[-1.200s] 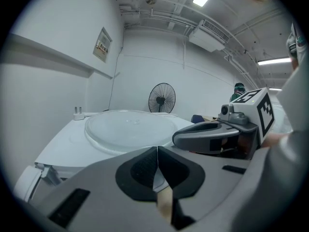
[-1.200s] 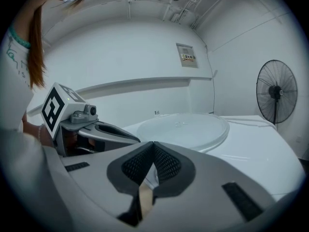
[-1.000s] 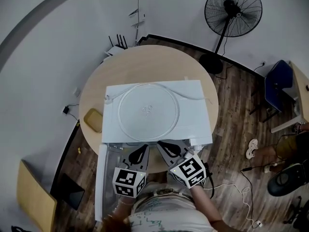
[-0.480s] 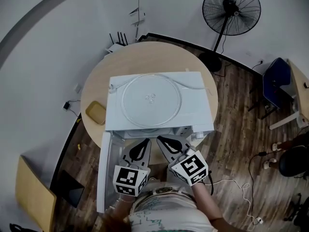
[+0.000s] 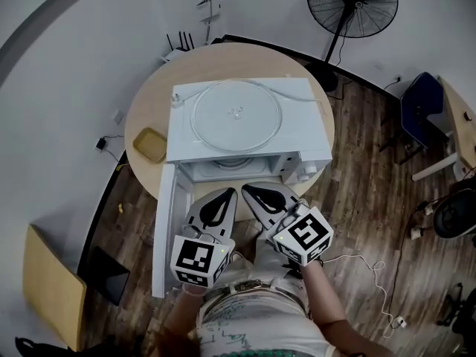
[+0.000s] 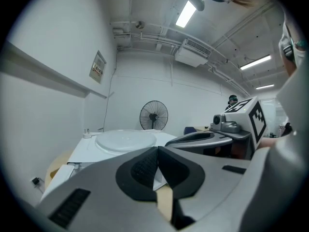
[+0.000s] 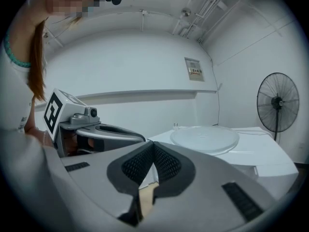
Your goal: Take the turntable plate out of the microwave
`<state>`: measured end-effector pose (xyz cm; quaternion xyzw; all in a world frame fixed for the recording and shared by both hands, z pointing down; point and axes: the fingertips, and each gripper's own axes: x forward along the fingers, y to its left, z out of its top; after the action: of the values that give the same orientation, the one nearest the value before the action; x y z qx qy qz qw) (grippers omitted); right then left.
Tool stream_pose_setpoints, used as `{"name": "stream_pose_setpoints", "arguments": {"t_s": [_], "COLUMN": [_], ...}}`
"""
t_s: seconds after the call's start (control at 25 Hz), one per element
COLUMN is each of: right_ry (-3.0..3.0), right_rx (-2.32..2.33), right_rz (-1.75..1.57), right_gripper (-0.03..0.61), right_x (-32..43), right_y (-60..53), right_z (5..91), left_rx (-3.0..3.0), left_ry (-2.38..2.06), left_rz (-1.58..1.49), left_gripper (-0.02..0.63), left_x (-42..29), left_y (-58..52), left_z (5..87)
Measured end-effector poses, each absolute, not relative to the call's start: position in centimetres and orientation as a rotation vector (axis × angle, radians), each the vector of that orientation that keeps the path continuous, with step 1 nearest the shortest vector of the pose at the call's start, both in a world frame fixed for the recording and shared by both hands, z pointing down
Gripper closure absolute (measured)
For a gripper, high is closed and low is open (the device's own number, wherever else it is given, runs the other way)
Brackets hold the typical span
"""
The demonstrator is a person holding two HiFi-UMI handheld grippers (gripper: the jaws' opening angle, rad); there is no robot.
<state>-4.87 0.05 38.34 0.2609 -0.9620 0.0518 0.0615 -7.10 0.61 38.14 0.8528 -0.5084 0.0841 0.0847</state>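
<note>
The clear glass turntable plate (image 5: 236, 116) lies flat on the roof of the white microwave (image 5: 312, 136), which stands on a round wooden table (image 5: 141, 110). The plate also shows in the left gripper view (image 6: 126, 140) and the right gripper view (image 7: 205, 138). The microwave door (image 5: 165, 229) hangs open at the left. My left gripper (image 5: 227, 194) and right gripper (image 5: 249, 190) hover side by side in front of the open cavity, short of it. Both are shut with nothing between their pads (image 6: 145, 167) (image 7: 166, 164).
A flat yellow object (image 5: 149, 144) lies on the table left of the microwave. A standing fan (image 5: 352, 6) is behind the table at the right, and a blue chair (image 5: 420, 110) further right. A wooden board (image 5: 48, 288) stands low left. Cables run over the floor at the right.
Both grippers have drawn back from the microwave front toward the person and lifted a little. The open cavity now shows beyond their tips. The plate has stayed on the roof.
</note>
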Motion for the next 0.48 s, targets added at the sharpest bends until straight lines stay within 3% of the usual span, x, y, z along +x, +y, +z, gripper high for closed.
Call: {"name": "stream_pose_setpoints", "arguments": {"t_s": [0.48], "right_ry": [-2.877], "right_rx": [0.773], "right_rz": [0.129], "right_gripper": [0.588], "right_x": [-4.7], "right_y": [4.9], "right_z": [38.7], "left_rx": [2.556], "left_ry": [-1.506], "left_rz": [0.197], "left_gripper": [0.600], "left_x": [-7.0], "left_y": [5.0], "left_z": [38.7]}}
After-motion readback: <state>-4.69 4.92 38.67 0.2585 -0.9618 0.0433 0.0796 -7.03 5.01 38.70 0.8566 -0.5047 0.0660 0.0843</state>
